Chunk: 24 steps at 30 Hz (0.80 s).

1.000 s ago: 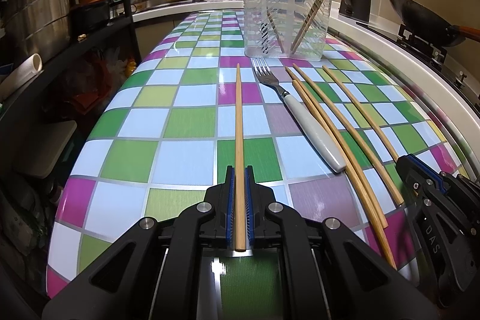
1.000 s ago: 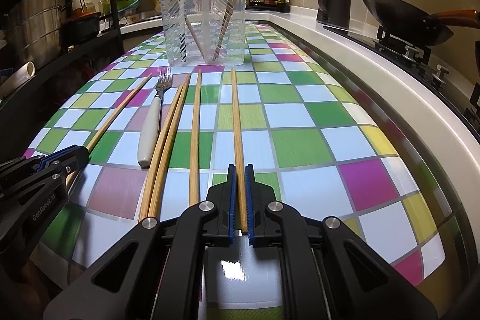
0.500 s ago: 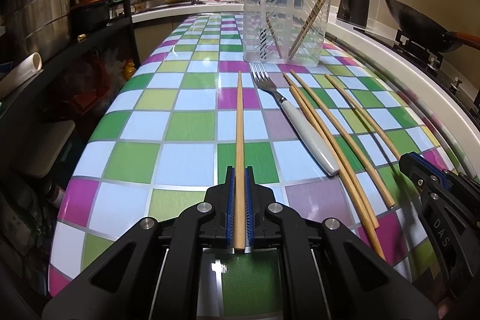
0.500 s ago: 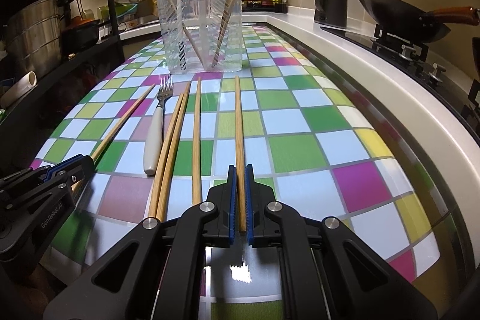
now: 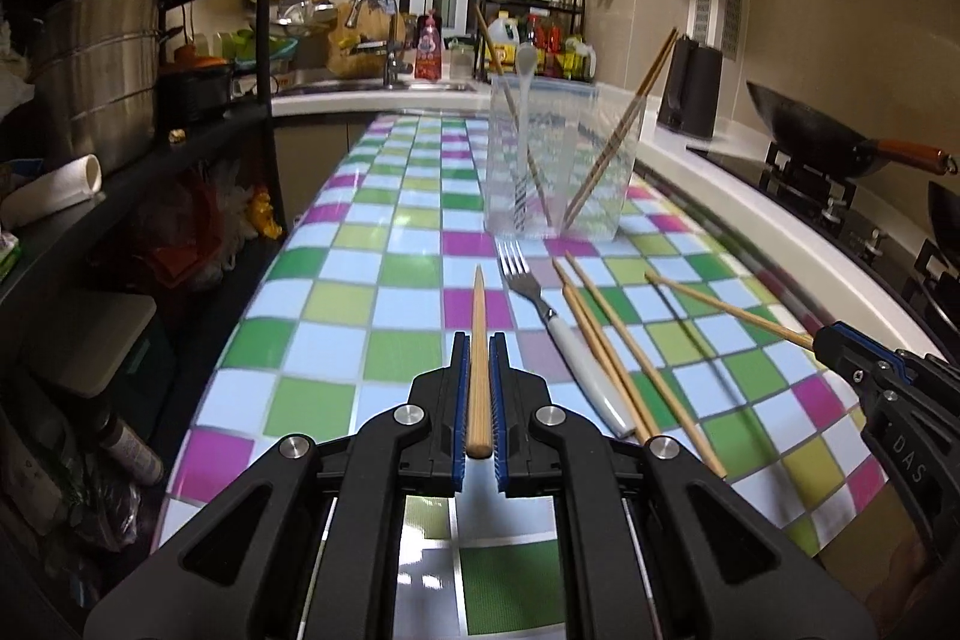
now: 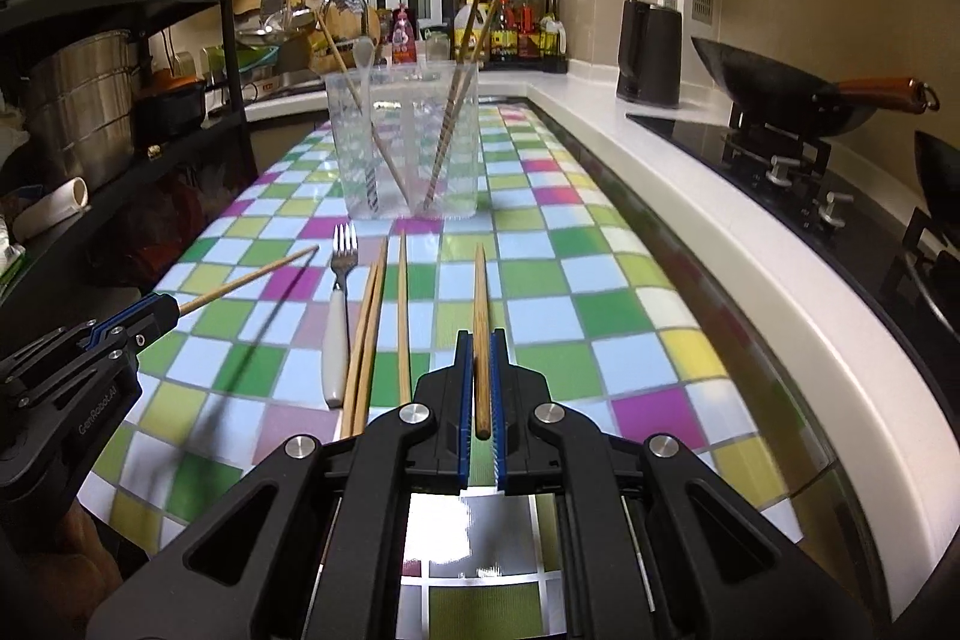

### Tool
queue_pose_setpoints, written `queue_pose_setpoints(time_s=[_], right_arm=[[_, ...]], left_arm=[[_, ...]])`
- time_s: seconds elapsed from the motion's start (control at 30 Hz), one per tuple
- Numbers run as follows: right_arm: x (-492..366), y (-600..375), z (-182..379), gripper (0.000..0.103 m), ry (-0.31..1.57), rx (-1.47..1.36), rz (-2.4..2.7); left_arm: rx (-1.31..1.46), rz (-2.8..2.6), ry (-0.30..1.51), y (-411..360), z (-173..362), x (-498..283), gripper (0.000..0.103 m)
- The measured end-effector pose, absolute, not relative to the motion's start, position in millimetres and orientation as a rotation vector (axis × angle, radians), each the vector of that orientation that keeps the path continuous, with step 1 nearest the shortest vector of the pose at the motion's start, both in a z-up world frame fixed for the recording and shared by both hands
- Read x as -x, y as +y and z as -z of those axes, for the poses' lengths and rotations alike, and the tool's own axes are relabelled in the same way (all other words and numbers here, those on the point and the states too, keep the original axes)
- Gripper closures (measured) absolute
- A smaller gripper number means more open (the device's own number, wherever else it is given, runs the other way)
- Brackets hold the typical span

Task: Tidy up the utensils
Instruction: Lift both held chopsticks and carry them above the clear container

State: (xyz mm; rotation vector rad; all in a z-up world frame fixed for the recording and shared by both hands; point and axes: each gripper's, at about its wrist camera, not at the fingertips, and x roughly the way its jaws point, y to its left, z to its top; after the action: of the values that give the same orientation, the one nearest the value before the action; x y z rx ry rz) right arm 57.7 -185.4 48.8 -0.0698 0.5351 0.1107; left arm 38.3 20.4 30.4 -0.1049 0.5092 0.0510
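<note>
- Your tablecloth (image 5: 384, 274): checks of green, lime, pale blue, magenta and mauve, with grey lines between them.
- Clear container (image 5: 561, 160) on that tablecloth: see-through, with faint white stripes on its wall.
- Fork (image 5: 543, 307) just in front of the container: silver tines, white handle.
- Loose chopsticks (image 5: 606, 334) right of the fork: tan wood.
- Your left gripper (image 5: 479, 358): black body, blue pads; the chopstick (image 5: 479, 340) in it is light tan.
- Your right gripper (image 6: 480, 358): same black and blue; its chopstick (image 6: 480, 304) is a darker brown.
- Wok (image 6: 780, 91), far right of the container: black, orange-brown handle.
</note>
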Motion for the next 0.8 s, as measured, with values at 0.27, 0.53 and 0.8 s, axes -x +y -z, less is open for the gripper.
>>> queue_pose_setpoints(time_s=[0.27,0.53,0.8], right_arm=[[-50,-191,-89,0.098,0.449,0.068,-0.113],[-52,-193,-133,0.098,0.361,0.058,-0.132],[-67,-186,-165,0.098,0.325,0.052,-0.171]], left_arm=[[0.096,-0.038,0.398,24,-60,-28,0.096],[0.149,0.055,0.356,38,-104,-37,0.096],[0.172,0.125,0.399,43,-129,-59,0.096]])
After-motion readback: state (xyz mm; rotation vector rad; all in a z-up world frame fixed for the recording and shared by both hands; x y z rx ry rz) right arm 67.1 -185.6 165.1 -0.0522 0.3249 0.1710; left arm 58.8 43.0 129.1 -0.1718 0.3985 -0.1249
